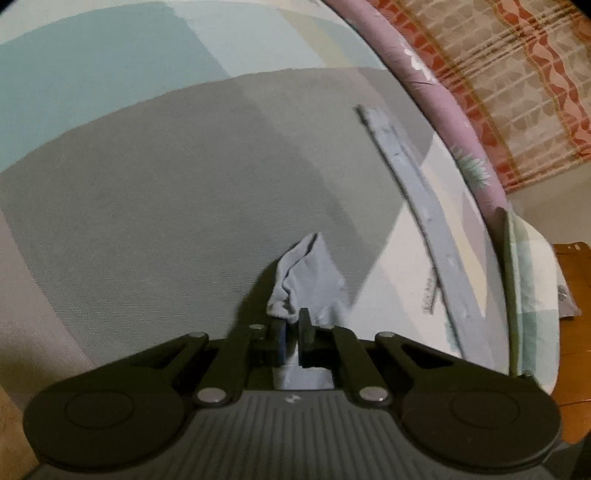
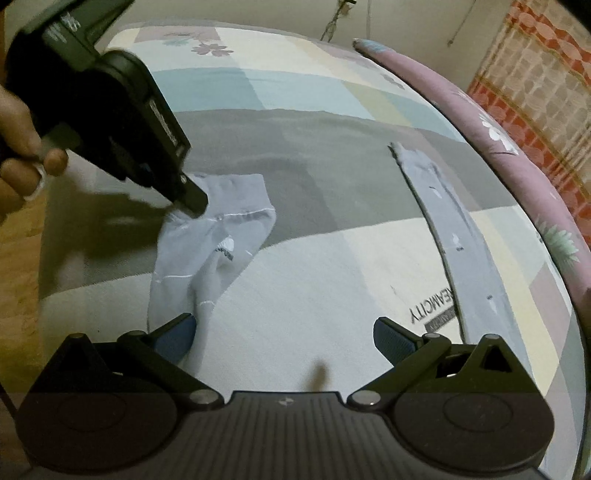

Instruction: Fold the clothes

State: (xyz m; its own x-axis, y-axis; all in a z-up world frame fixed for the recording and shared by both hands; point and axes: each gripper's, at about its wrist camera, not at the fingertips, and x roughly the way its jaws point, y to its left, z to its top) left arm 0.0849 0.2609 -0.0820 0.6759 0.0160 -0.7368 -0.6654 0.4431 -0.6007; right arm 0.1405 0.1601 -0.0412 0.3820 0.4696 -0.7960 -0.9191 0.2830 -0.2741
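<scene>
Left gripper [image 2: 192,201] pinching small pale-blue cloth garment [image 2: 207,254] on patchwork bedsheet [image 2: 314,295]; right gripper [image 2: 284,334] spread, empty. Grip garment's near edge before folding; keep fabric taut.

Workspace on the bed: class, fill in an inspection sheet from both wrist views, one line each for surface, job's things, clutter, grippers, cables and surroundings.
Surface: patchwork bedsheet in grey, cream and teal blocks, lying flat.
Job's things: light blue garment, partly bunched, one end lifted; second light blue strip of cloth lying long and flat towards the bed's right edge.
Clutter: nothing seen.
Grippers: left gripper shut on the light blue garment; right gripper open, its left pad at the garment's near end, contact unclear.
Cables: thin cords hanging on the far wall.
Surroundings: pink floral pillow edge, orange patterned curtain, wooden furniture, a hand holding the left gripper.
</scene>
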